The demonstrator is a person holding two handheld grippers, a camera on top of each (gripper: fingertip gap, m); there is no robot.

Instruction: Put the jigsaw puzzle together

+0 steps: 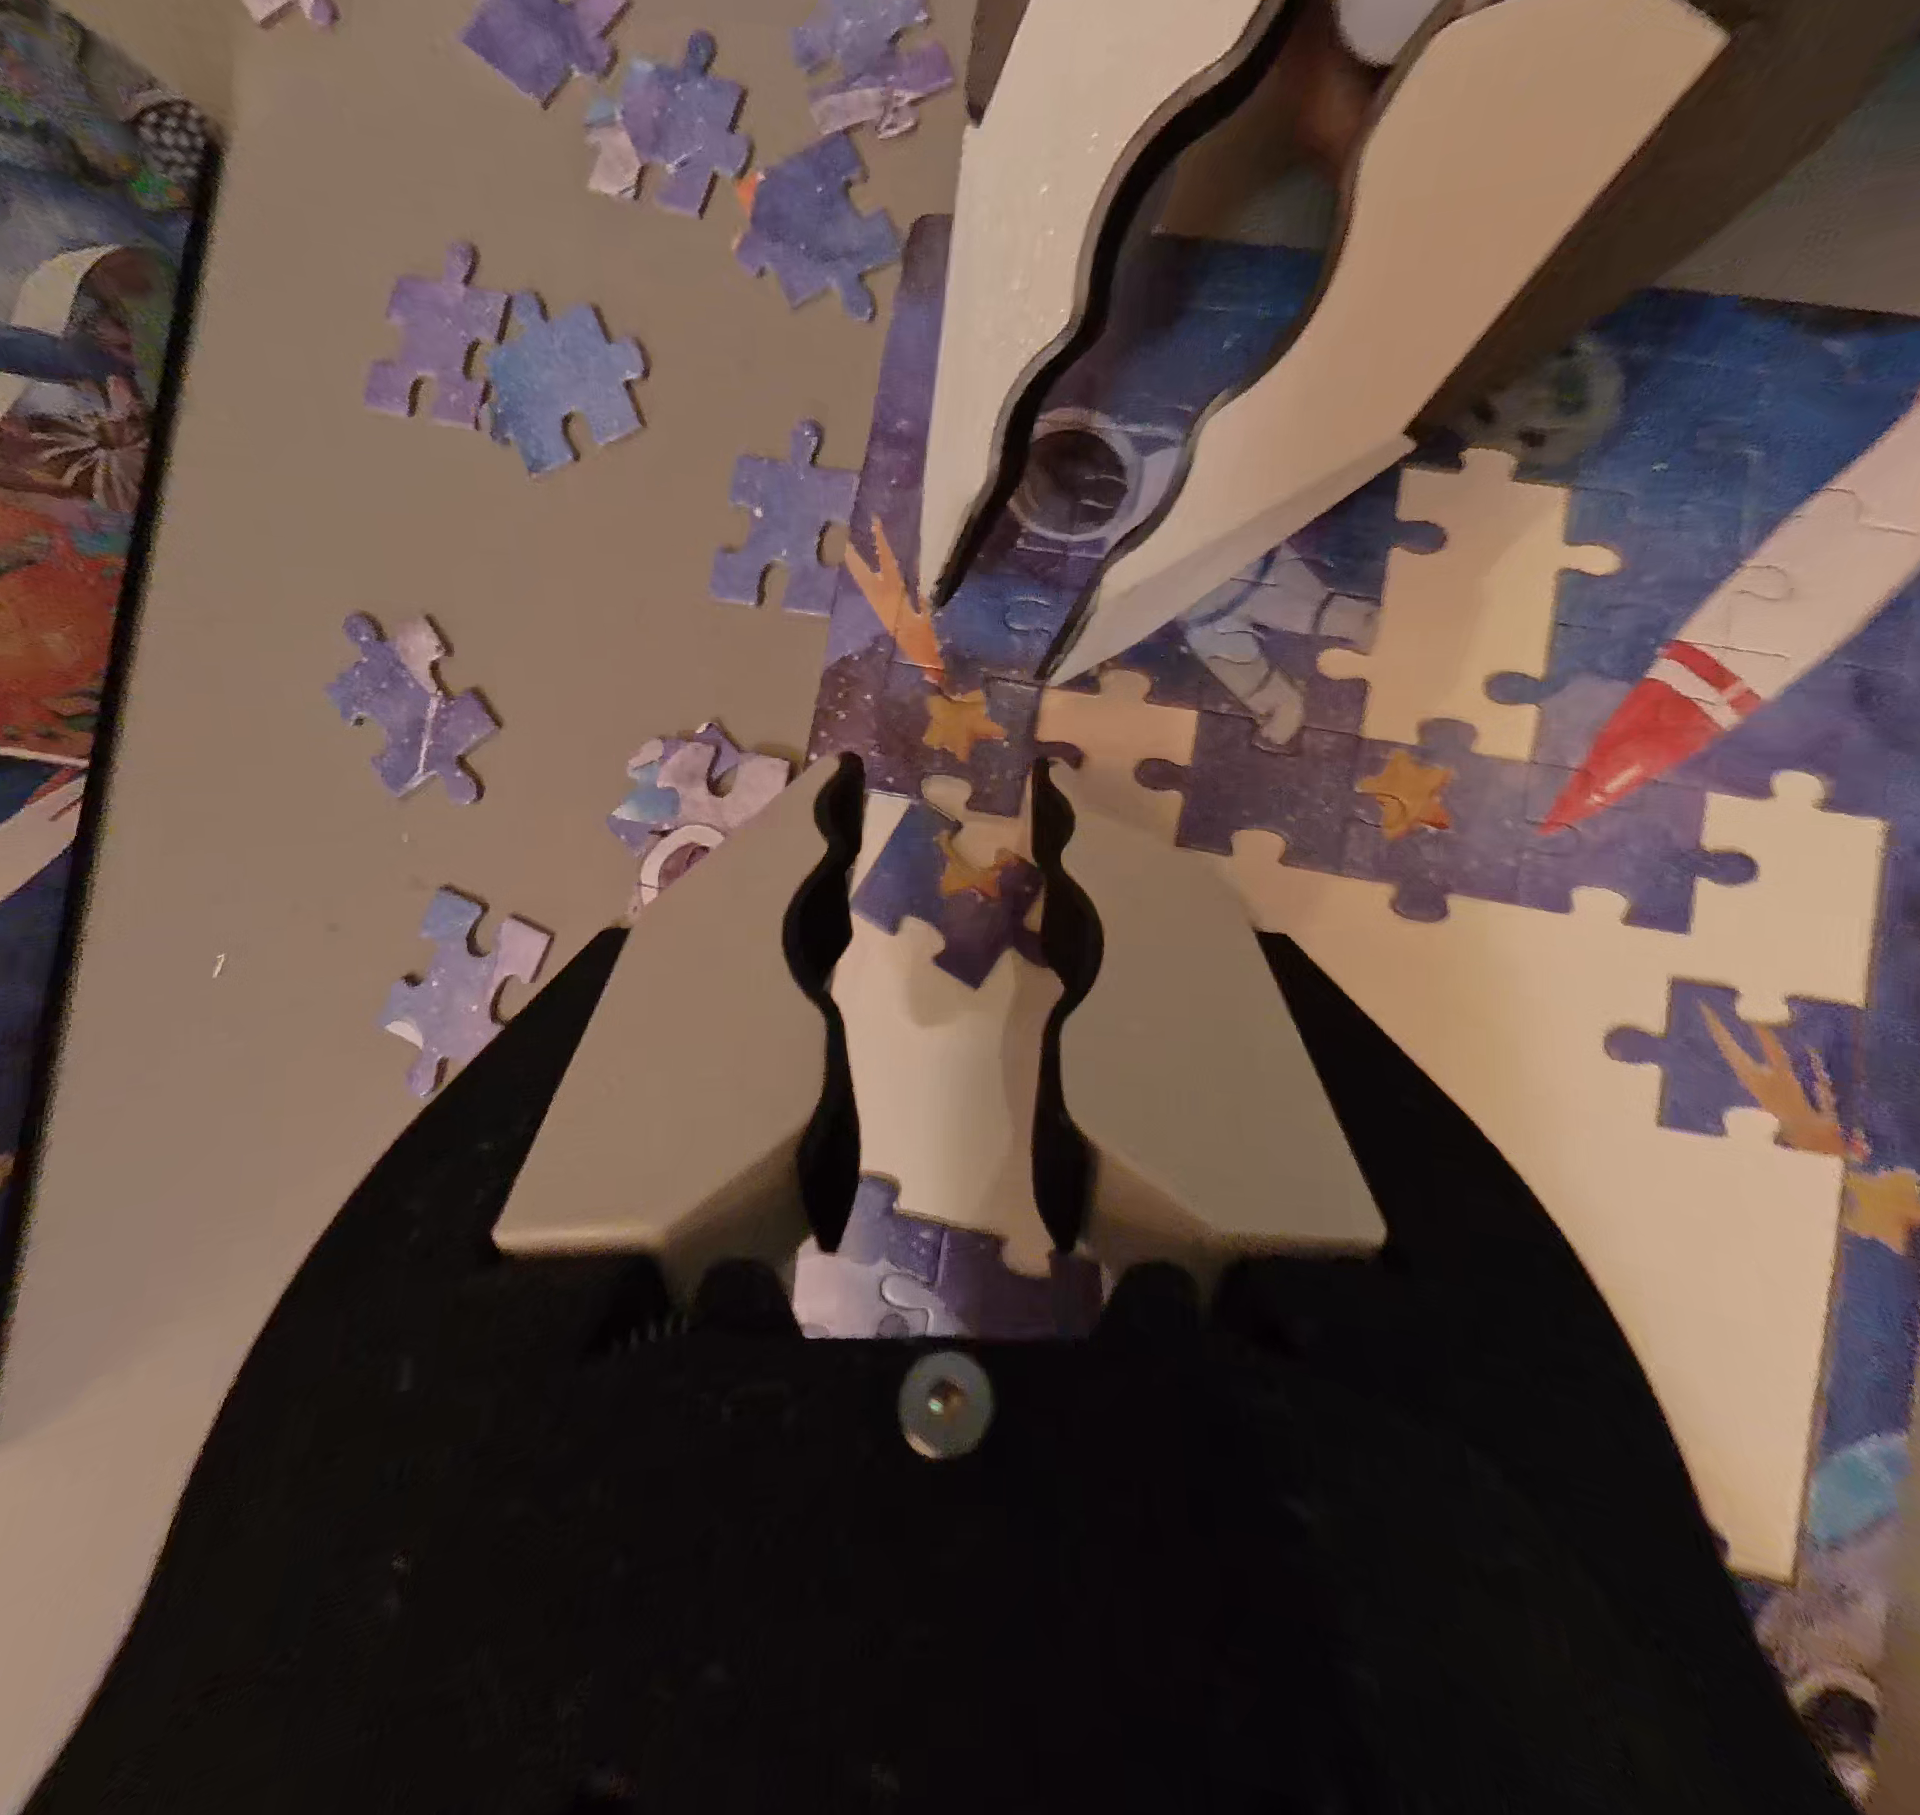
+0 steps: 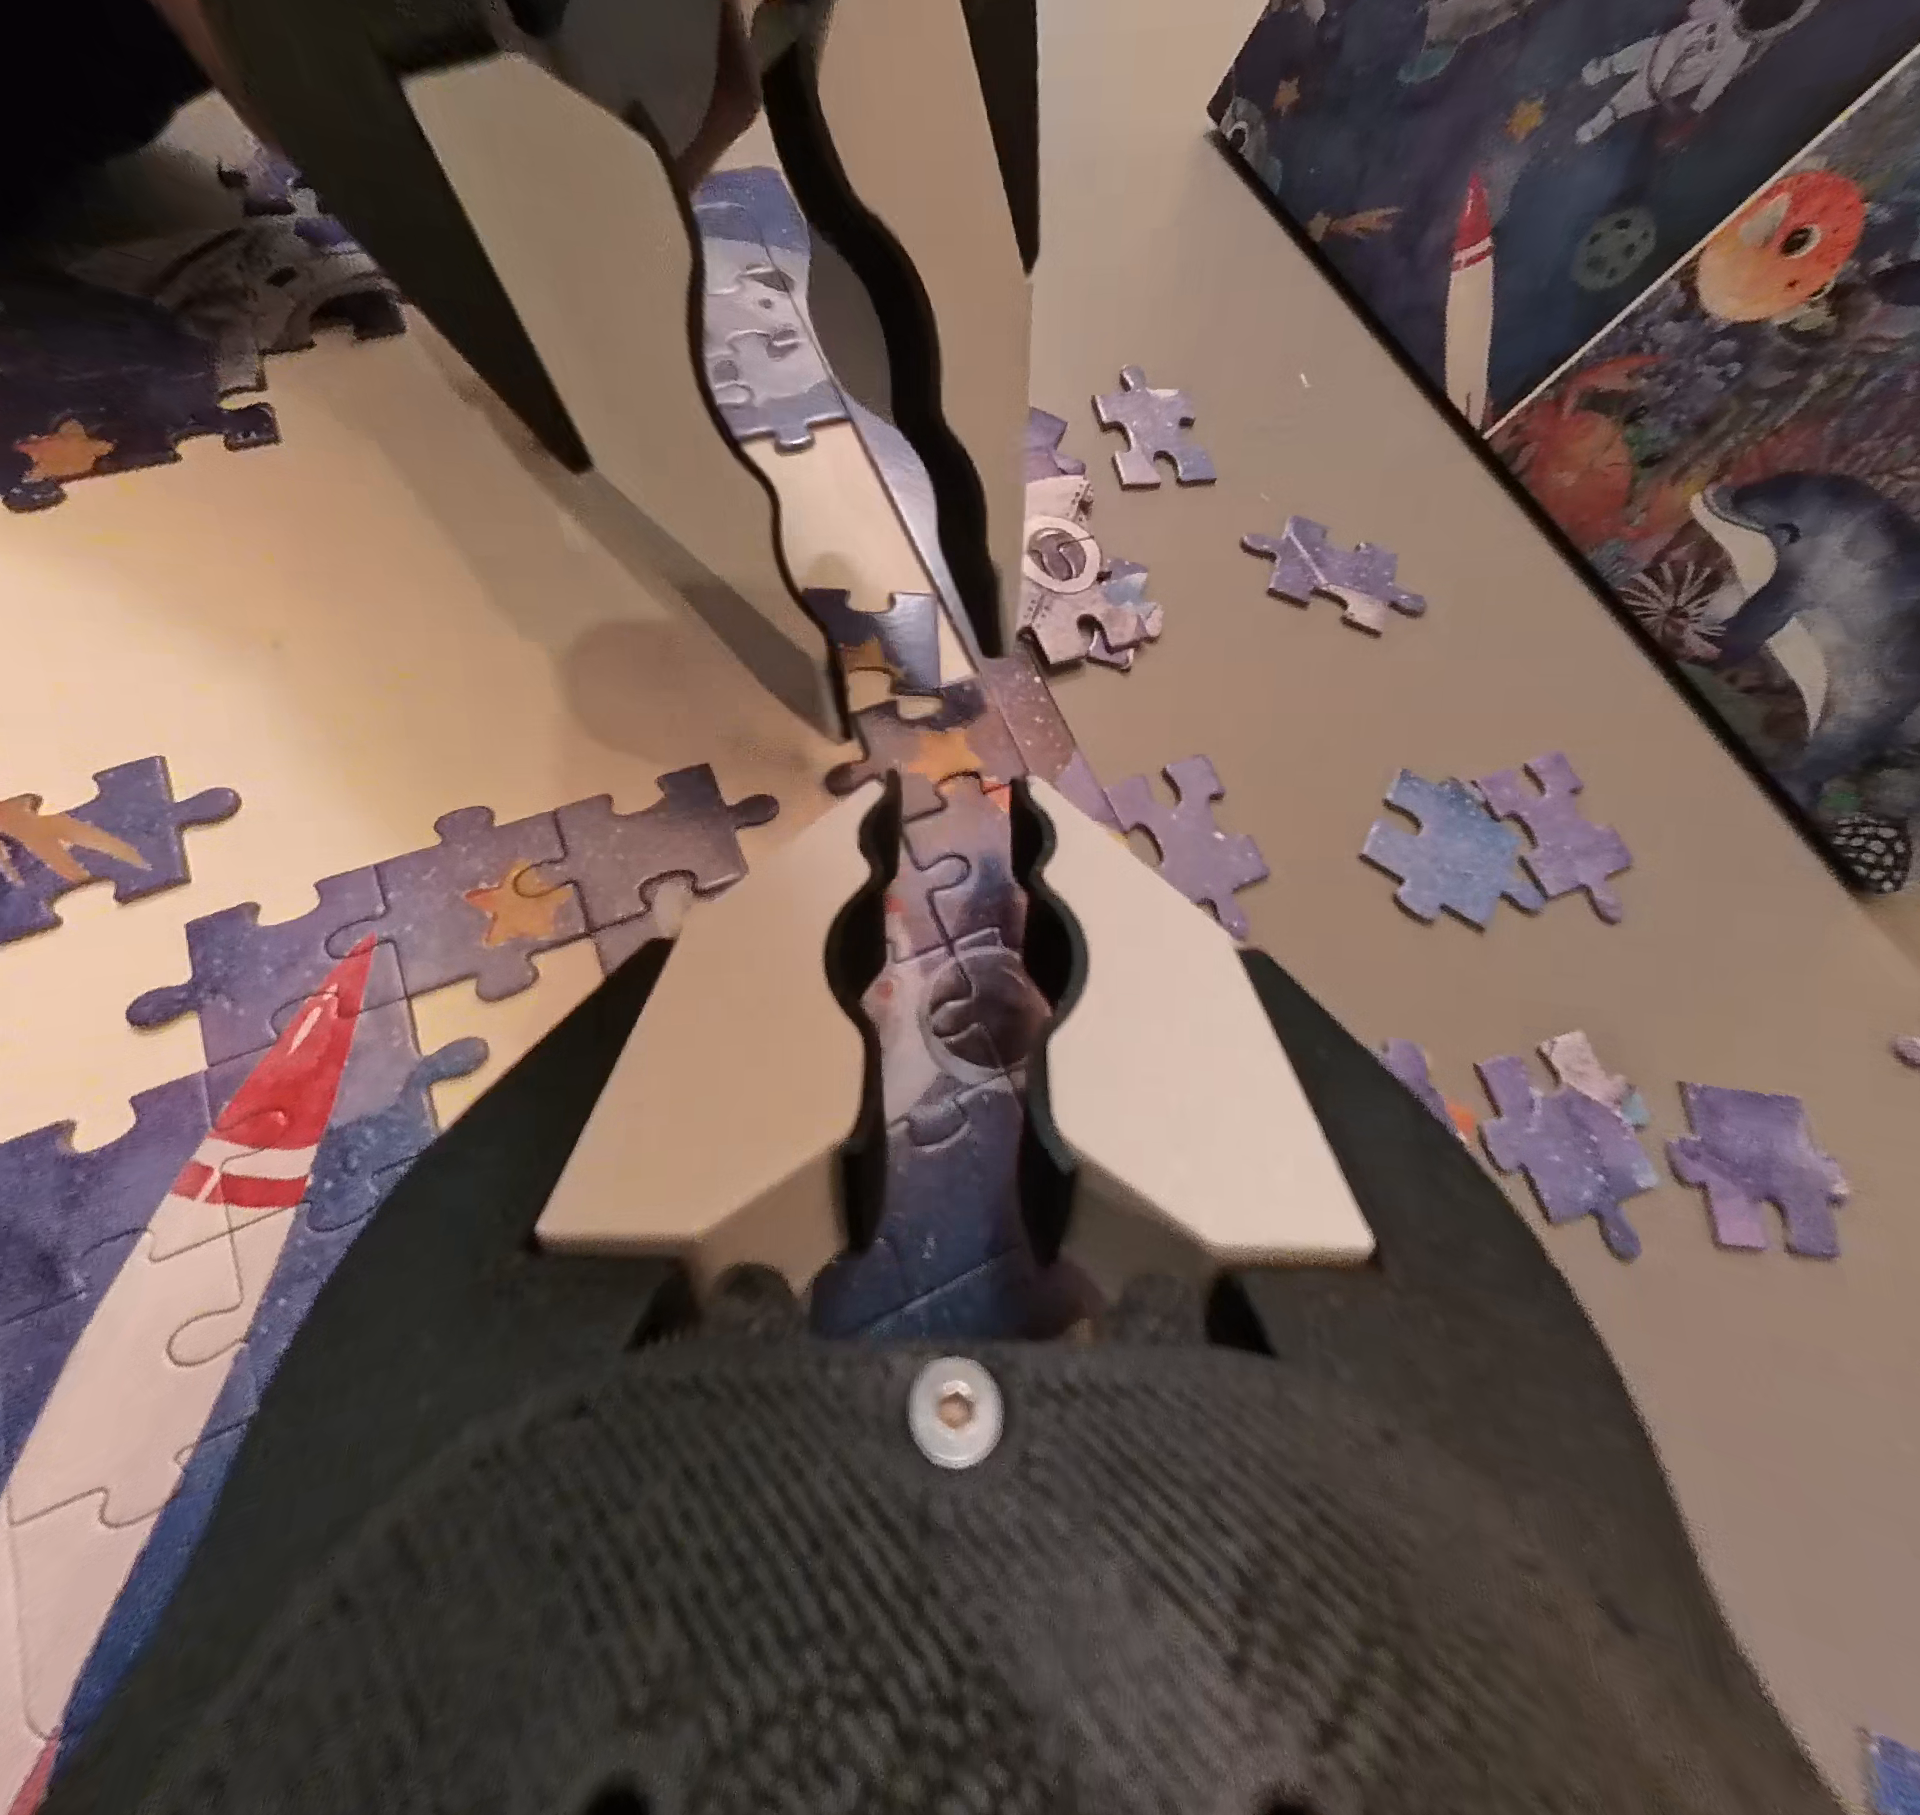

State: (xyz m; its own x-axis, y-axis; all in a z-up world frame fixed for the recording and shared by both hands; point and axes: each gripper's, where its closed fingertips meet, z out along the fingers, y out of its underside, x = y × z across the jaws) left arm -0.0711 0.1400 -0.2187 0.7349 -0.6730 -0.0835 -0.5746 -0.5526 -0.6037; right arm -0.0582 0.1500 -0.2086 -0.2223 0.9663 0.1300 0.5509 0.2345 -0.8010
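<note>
Beige tabletop under scattered purple puzzle pieces, half-built space puzzle.

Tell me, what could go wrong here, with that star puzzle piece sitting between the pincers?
1. The dark blue cardboard puzzle piece with an orange star looks tilted in the left gripper; it might jam crookedly against the assembled blue space puzzle.
2. The right gripper has its tips very close by, so the two could bump or shift joined pieces.
3. The loose purple pieces beside the left fingers might get knocked.
</note>
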